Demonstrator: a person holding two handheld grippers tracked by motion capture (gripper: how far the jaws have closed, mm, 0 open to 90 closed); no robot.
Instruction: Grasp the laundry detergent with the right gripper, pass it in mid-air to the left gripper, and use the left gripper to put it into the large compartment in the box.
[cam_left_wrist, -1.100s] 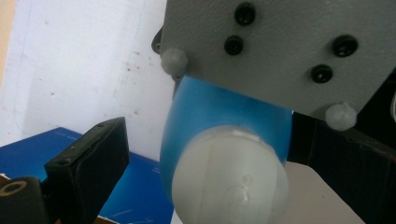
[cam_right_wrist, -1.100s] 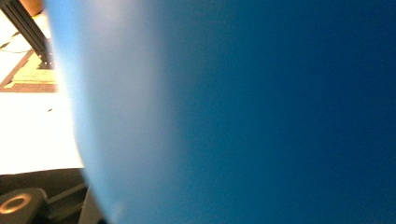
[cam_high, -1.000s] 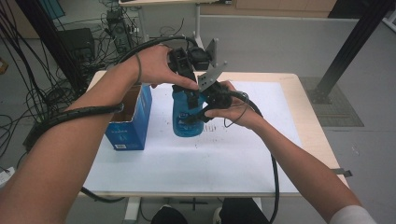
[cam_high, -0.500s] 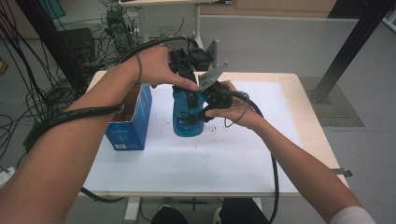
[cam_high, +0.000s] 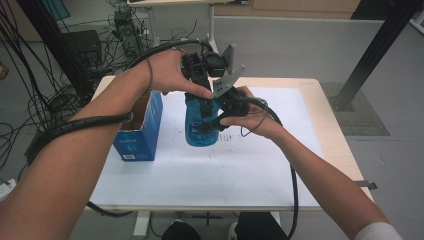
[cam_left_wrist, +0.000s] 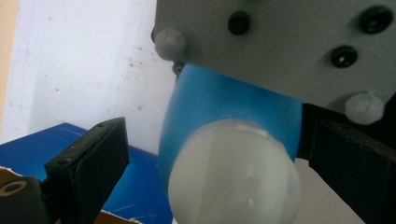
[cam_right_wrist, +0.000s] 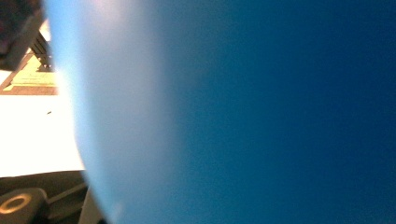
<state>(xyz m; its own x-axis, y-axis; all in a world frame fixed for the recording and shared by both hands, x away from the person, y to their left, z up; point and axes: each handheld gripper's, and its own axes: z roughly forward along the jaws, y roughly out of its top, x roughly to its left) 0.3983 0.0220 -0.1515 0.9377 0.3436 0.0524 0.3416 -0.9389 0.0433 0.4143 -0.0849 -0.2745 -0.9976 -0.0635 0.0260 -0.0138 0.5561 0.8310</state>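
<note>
I stand at the pale wooden table (cam_high: 327, 117), which has a white sheet (cam_high: 250, 165) spread over most of its top, and I work on a translucent blue plastic bottle with a whitish round cap (cam_high: 200, 131). The bottle stands upright on the sheet near the middle of the table, just beside an open blue cardboard box (cam_high: 137, 132) that sits to its left.

My left gripper (cam_high: 202, 87) comes down over the top of the bottle from above. In the left gripper view its two black jaws stand wide on either side of the whitish cap (cam_left_wrist: 233, 175), the left one clearly apart from it with the box and the sheet showing through the gap. The right one stands close by the bottle's side, and I cannot tell whether it touches. So this tool is released, straddling the cap without pinching it. The grey plate of my other gripper (cam_left_wrist: 299, 42) fills the upper part of that view, just over the bottle's blue shoulder.

My right gripper (cam_high: 220, 117) reaches in from the right at the level of the bottle's body. In the right gripper view the blue wall (cam_right_wrist: 243, 112) sits right against the camera, blurred, and the jaws are clenched on the bottle's side, holding it steady on the sheet.
</note>
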